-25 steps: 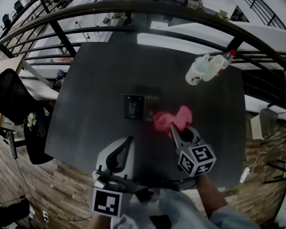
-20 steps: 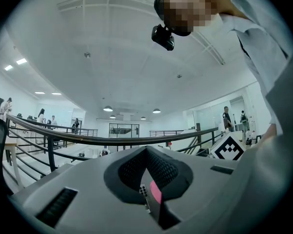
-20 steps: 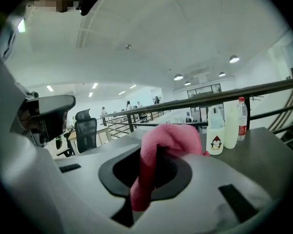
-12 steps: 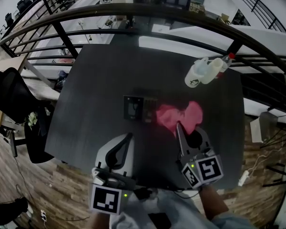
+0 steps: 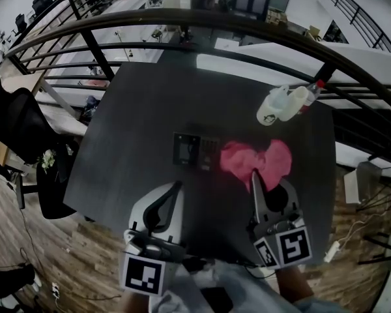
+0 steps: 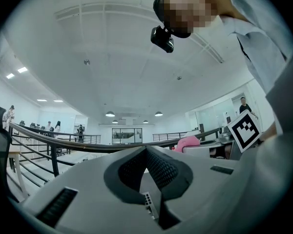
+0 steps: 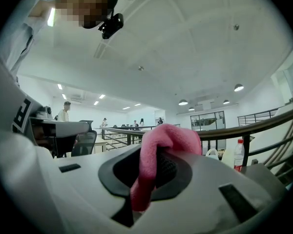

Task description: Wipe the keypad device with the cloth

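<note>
Right gripper [image 5: 256, 177]: fingers clenched on a fold of the pink cloth [image 5: 260, 158], at the worktop's [image 5: 133, 122] front right.
Cloth: rest of it lies on the worktop, just right of the keypad [image 5: 194, 150].
Keypad: flat at mid-worktop, clear of both grippers.
Left gripper [image 5: 176, 189]: fingers pressed together with nothing between them, near the front edge, apart from the keypad.

The head view is dim and a little soft; the dark tabletop [image 5: 137, 122] carries a pale glare strip near its far edge, and fisheye distortion bends the railing [image 5: 182, 19]. Both gripper views are bright, lit by ceiling lamps [image 6: 110, 114], with black rounded corners. The left tongs [image 6: 146, 152] and the right tongs [image 7: 154, 152] look slightly unsharp.
</note>
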`<state>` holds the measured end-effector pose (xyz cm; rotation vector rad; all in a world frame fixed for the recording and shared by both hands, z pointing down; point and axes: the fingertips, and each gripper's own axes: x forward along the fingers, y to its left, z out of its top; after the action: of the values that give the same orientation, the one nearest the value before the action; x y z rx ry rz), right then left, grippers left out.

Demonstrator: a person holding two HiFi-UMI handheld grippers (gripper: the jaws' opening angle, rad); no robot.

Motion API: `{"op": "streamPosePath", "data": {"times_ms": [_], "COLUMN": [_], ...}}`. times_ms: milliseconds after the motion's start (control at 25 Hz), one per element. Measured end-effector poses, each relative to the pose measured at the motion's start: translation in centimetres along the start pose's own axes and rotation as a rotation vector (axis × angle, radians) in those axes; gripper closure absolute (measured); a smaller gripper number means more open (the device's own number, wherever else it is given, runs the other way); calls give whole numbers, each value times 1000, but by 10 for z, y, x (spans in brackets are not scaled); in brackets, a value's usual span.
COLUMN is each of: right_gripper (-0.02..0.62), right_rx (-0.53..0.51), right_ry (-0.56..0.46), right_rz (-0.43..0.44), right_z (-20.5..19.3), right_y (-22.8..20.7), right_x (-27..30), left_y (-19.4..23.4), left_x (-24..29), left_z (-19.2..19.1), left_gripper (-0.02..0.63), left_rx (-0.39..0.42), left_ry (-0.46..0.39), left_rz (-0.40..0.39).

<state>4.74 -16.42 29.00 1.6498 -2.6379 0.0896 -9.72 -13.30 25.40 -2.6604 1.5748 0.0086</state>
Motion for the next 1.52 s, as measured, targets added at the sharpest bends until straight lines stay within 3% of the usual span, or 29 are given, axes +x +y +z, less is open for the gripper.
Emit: {"op": "streamPosePath", "data": {"times_ms": [640, 1520], "right_gripper": [557, 558], "right_rx": [-29, -11], "right_ry": [-85, -108], "right_rz": [3, -15], "right_z": [30, 35], "right_y": [5, 7], "right_x": [-9, -21], "left_y": [-2, -12], "left_x": [-3, -9], "left_z": [13, 17], "left_gripper": [594, 594], "left_rx": [9, -6], "left_ry": [-36, -49], "left_rz": [14, -8]}}
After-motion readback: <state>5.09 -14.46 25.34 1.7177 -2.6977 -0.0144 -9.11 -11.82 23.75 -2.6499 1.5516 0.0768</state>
